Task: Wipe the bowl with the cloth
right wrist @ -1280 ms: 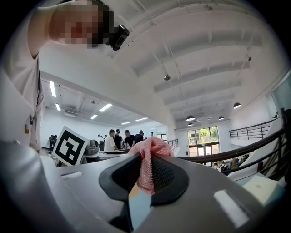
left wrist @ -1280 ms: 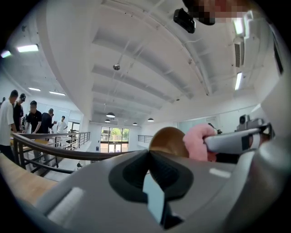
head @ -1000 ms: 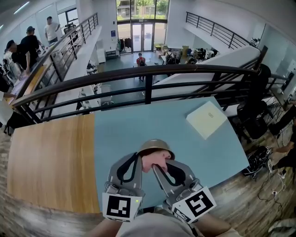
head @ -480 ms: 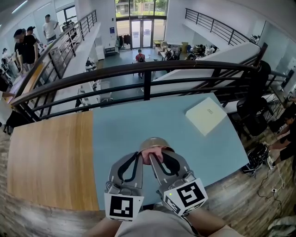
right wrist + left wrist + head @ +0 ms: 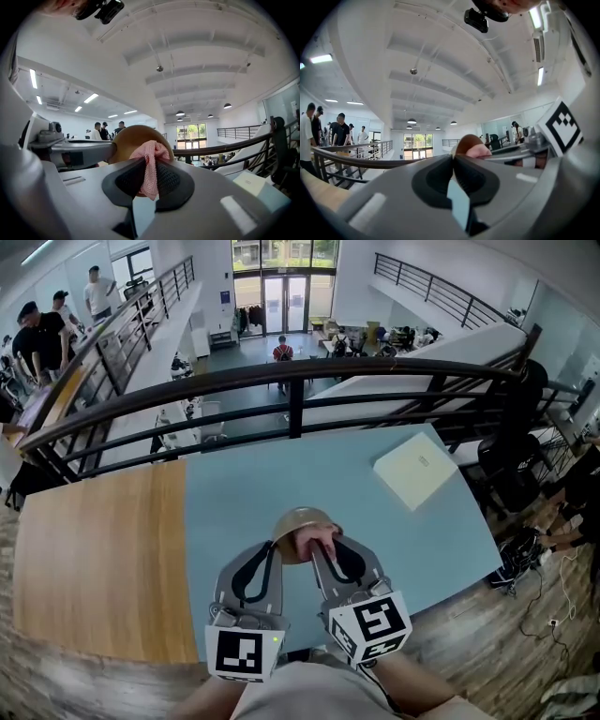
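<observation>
Bowl [image 5: 302, 521]: brown with a dull metallic sheen, held tilted and clear of the blue table top [image 5: 234, 502]. It sits directly ahead of the tips of both grippers, which converge on its near side.

Left gripper [image 5: 278, 553]: positioned at the bowl's left near edge. In the left gripper view its jaws stand all but together, pinched on the bowl's thin rim, and the bowl's rounded body rises just beyond the tips. Nothing else is between the jaws.

Right gripper [image 5: 323, 552]: just beside the left one, with its tips at the bowl's right near side. Its jaws are clamped on a pink knitted cloth [image 5: 151, 159] — one bunch of it stands above the pads and a short tail hangs down between them. The bunched part lies against the bowl's surface. In the right gripper view the bowl fills the space directly behind the cloth, and the left gripper reaches in from the left to the bowl's edge.

A flat white box [image 5: 415, 470] lies on the table well apart, to the right of the bowl — untouched by either gripper
</observation>
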Demonstrator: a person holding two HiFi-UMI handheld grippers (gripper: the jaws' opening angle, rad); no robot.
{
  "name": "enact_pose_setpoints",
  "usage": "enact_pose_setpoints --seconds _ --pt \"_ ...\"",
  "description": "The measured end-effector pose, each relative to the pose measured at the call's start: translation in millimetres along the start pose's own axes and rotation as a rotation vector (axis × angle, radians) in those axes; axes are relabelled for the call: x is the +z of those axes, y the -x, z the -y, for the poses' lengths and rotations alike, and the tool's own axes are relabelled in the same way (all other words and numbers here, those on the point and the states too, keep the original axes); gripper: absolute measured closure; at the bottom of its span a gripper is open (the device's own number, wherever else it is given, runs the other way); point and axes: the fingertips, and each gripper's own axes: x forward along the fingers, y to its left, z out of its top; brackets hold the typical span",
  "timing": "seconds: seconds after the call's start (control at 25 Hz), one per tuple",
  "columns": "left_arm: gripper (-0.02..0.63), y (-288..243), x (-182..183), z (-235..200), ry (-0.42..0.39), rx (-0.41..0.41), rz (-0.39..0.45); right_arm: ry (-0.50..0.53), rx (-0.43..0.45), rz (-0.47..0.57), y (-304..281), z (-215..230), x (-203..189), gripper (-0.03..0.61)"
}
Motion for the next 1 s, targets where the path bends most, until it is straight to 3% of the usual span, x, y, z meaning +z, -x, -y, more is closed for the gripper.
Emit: enact_pose_setpoints --seconds 0.36,0.64,0.84,1.0 --pt "0.6 -4 -10 -3 -0.012 0.009 -0.031 0.15 0.063 -0.107 -9 -20 -36 0.529" --pt "0.598 -7 -22 -7 -0.042 0.009 -0.061 0.155 0.185 -0.188 -19 -50 -47 0.532" --pt "0.6 -8 -29 -9 -0.043 0.007 -0.073 0.146 0.209 -0.175 -26 -54 -36 0.532" --pt "0.606 -11 -31 -4 -0.036 -0.003 -0.08 0.166 0.169 -0.12 -26 -40 -17 0.532"
